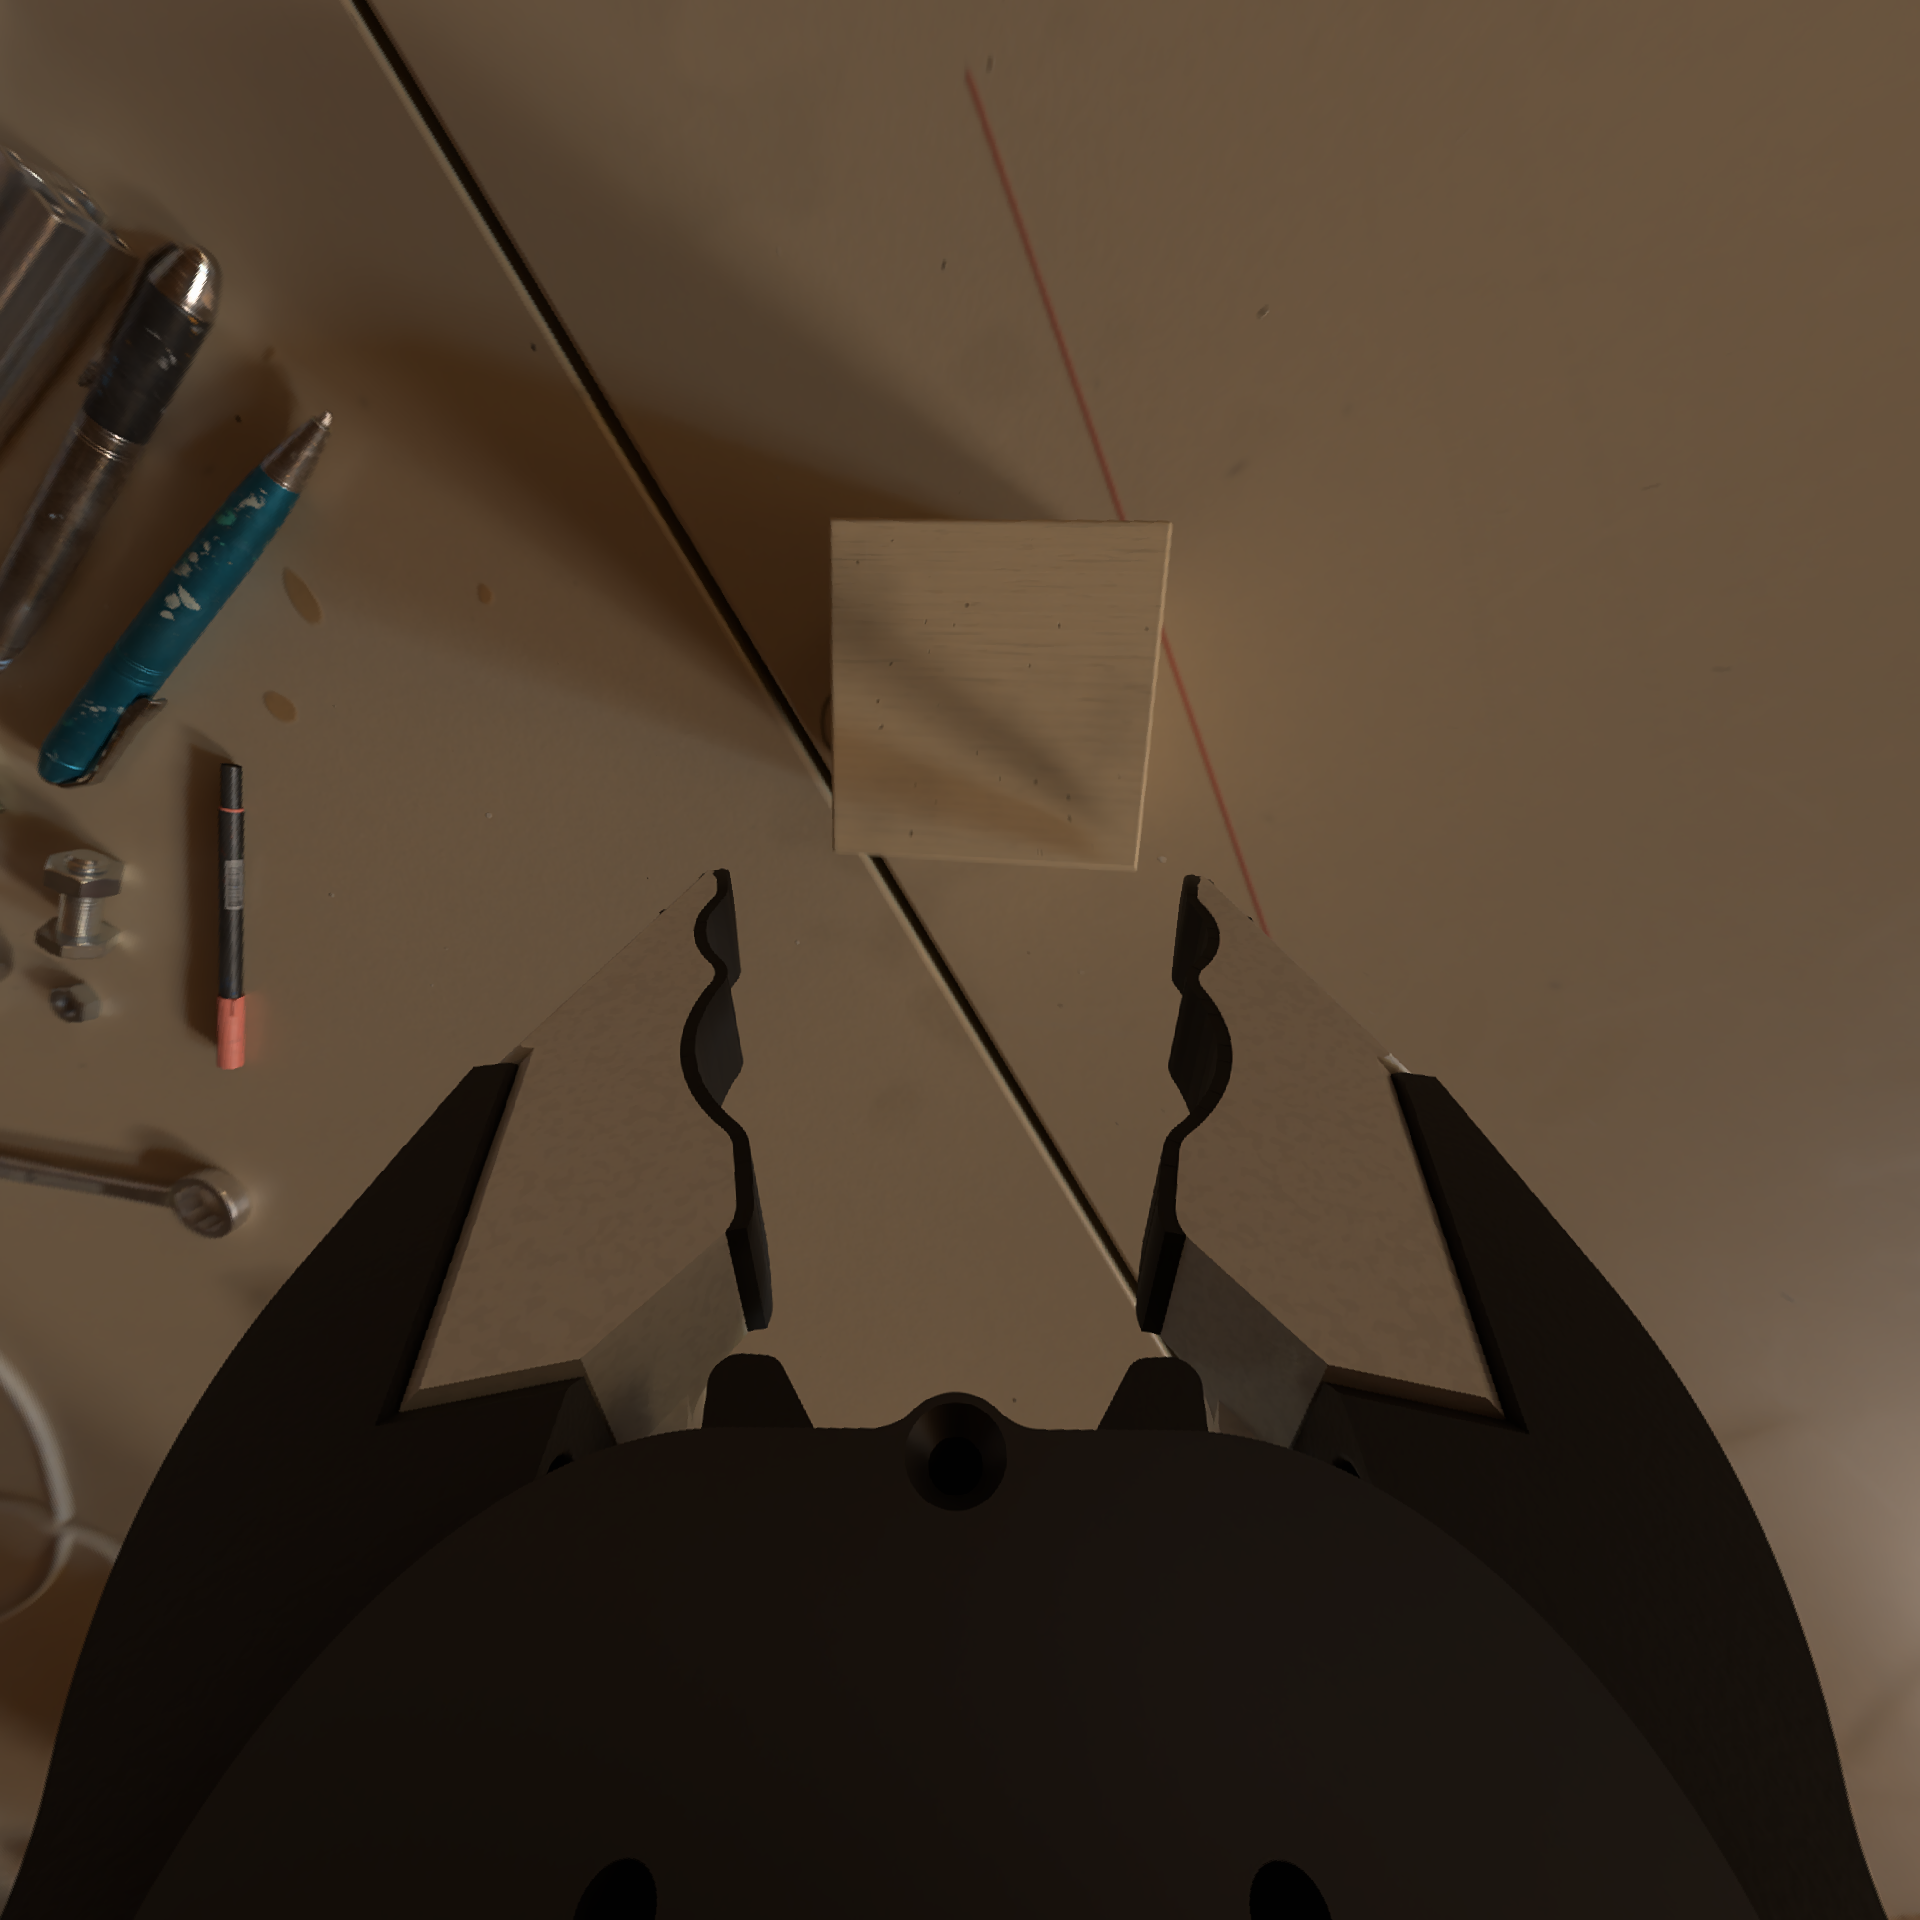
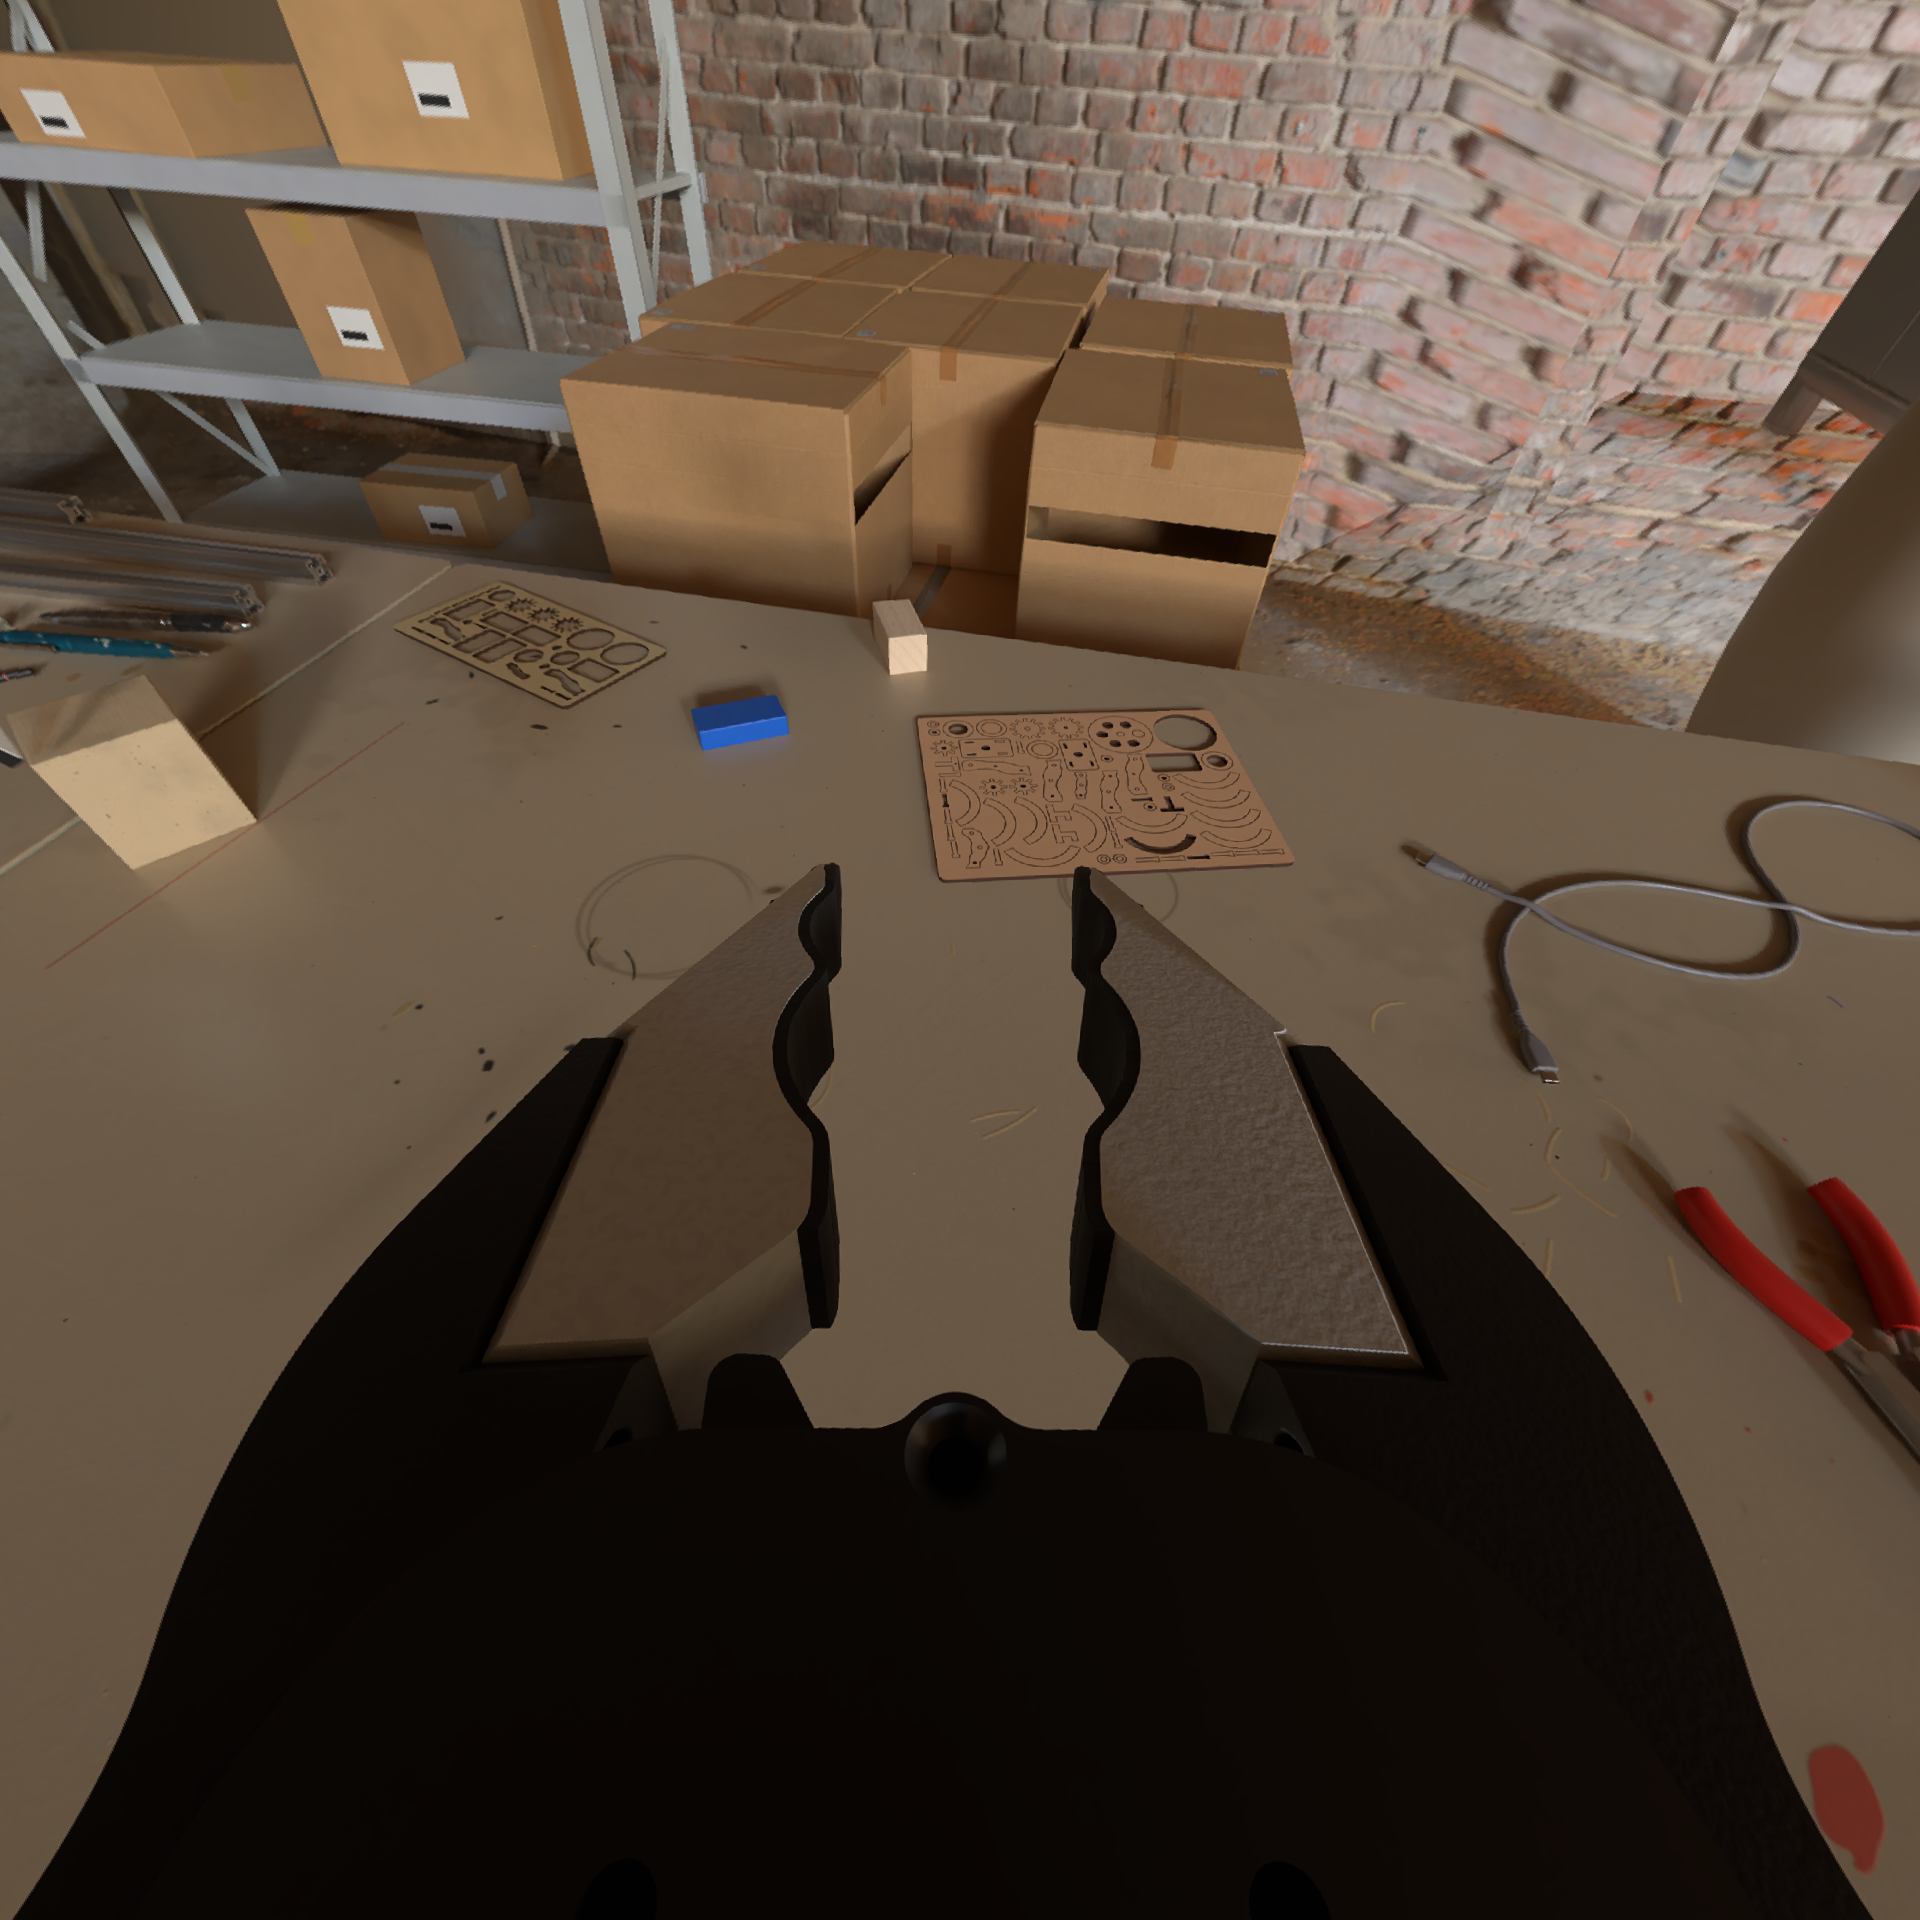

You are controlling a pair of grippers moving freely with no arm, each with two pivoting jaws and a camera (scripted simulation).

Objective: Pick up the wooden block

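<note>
A pale wooden block (image 1: 992, 696) stands on the beige table, seen from above in the left wrist view. My left gripper (image 1: 956, 878) is open and empty, above the table, its fingertips just short of the block's near edge. The same block shows at the far left of the right wrist view (image 2: 130, 769). A smaller wooden block (image 2: 900, 636) stands near the table's far edge. My right gripper (image 2: 954, 873) is open and empty over the middle of the table, far from both blocks.
Pens (image 1: 177, 613), a pencil (image 1: 231, 914), a bolt with nuts (image 1: 78, 904) and a wrench (image 1: 135, 1190) lie left of the block. A blue block (image 2: 740, 717), two cut-out sheets (image 2: 1101, 795), a grey cable (image 2: 1662, 914) and red-handled pliers (image 2: 1808, 1278) lie on the table.
</note>
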